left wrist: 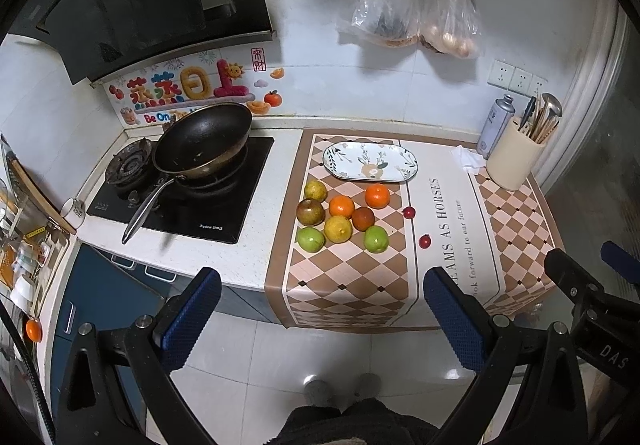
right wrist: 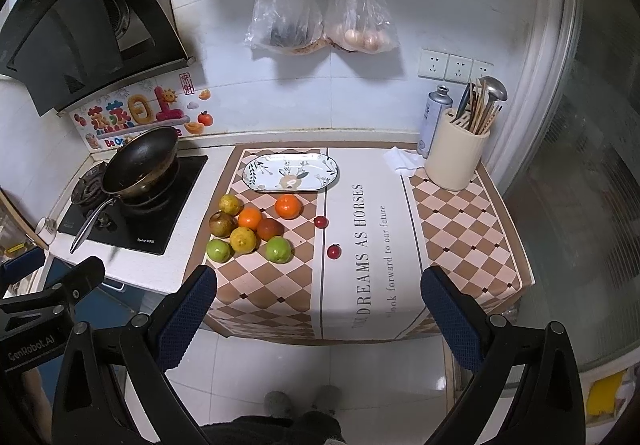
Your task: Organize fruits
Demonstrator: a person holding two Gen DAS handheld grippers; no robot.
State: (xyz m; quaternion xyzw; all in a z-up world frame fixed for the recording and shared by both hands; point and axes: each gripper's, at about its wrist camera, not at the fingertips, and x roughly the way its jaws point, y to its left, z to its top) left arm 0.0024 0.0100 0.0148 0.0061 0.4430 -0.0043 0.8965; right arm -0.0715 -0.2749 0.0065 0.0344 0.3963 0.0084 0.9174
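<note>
I log my left gripper [left wrist: 322, 319] with its blue-padded fingers [left wrist: 192, 319] spread wide and holding nothing, hanging over the floor short of the counter edge; my right gripper [right wrist: 318, 319] is likewise spread and bare. Landmark for this entry: the oval white ceramic plate with a floral print [left wrist: 370, 161], lying toward the back of the checkered brown-and-cream table mat [left wrist: 348, 273]. Just in front of the plate, all on the mat: a cluster of round fruits, counted as eight. Nearest the plate I see a yellow-green citrus [left wrist: 315, 190] on the stove side and a bright orange tangerine [left wrist: 377, 195], apart from it. Behind those from the plate sit a brownish-green fruit [left wrist: 310, 211], a second orange tangerine [left wrist: 341, 206] and a dark reddish-brown fruit [left wrist: 363, 218], close together. Farthest from the plate in the cluster: a green apple-like fruit [left wrist: 310, 239], a yellow lemon-like fruit [left wrist: 338, 229] and a second green fruit [left wrist: 376, 239]. Two small red cherry tomatoes lie loose: one [left wrist: 409, 212] beside the cluster, one [left wrist: 425, 241] farther from the plate. Beside the plate, off the mat, a black frying pan with a steel handle [left wrist: 202, 143] rests on the gas hob [left wrist: 224, 205]. On the plate's other side stands a cream utensil holder [left wrist: 514, 159].
</note>
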